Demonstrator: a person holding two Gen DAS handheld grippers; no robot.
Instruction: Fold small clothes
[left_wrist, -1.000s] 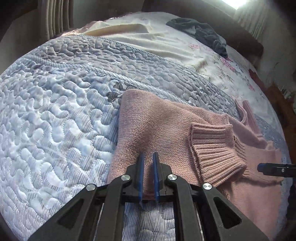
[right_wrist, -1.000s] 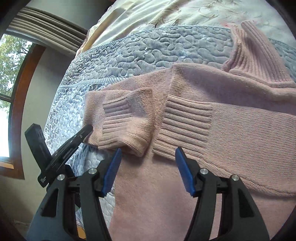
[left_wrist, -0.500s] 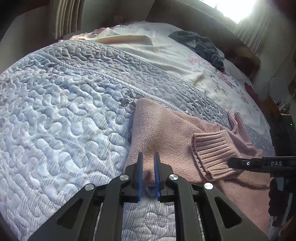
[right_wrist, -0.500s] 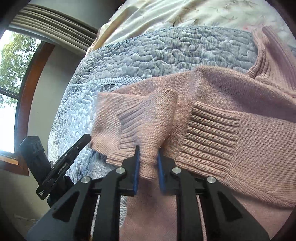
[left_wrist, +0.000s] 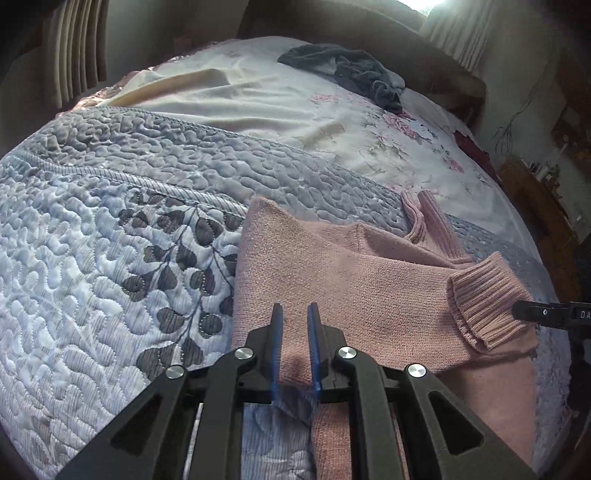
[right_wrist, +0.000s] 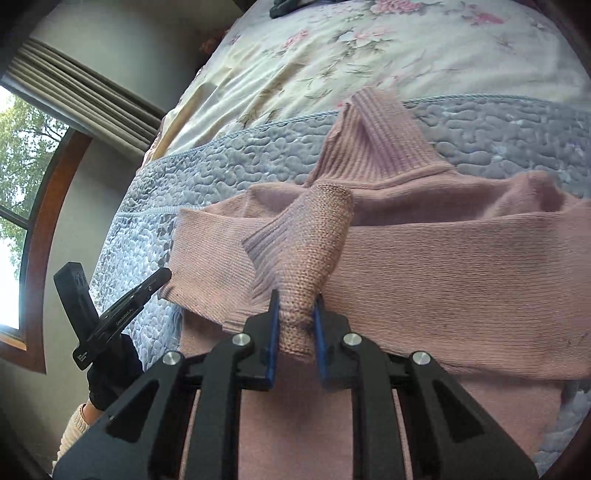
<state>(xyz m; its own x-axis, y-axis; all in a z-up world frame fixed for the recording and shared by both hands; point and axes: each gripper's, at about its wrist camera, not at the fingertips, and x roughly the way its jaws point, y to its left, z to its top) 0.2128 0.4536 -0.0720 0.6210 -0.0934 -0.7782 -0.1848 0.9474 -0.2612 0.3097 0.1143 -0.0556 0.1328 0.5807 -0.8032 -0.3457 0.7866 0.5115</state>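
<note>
A pink knit sweater (left_wrist: 362, 280) lies on the grey-blue quilt (left_wrist: 110, 240), its ribbed collar (right_wrist: 376, 147) pointing away. In the left wrist view my left gripper (left_wrist: 295, 321) is shut on the sweater's near folded edge, with fabric pinched between the blue pads. My right gripper (right_wrist: 296, 306) is shut on a ribbed sleeve cuff (right_wrist: 295, 251) and holds it raised above the sweater's body. The same cuff (left_wrist: 484, 295) shows at the right in the left wrist view, next to the right gripper's finger (left_wrist: 543, 314). The left gripper (right_wrist: 129, 306) shows at the left in the right wrist view.
Beyond the quilt lies a cream floral sheet (left_wrist: 295, 110) with a dark grey garment (left_wrist: 351, 74) heaped at the far end. A window with a wooden frame (right_wrist: 44, 221) and curtains stands past the bed's left side. Wooden furniture (left_wrist: 535, 206) borders the right.
My right gripper closed on the sleeve cuff and lifted it up over the sweater. My left gripper kept its grip and rose with the sweater's edge.
</note>
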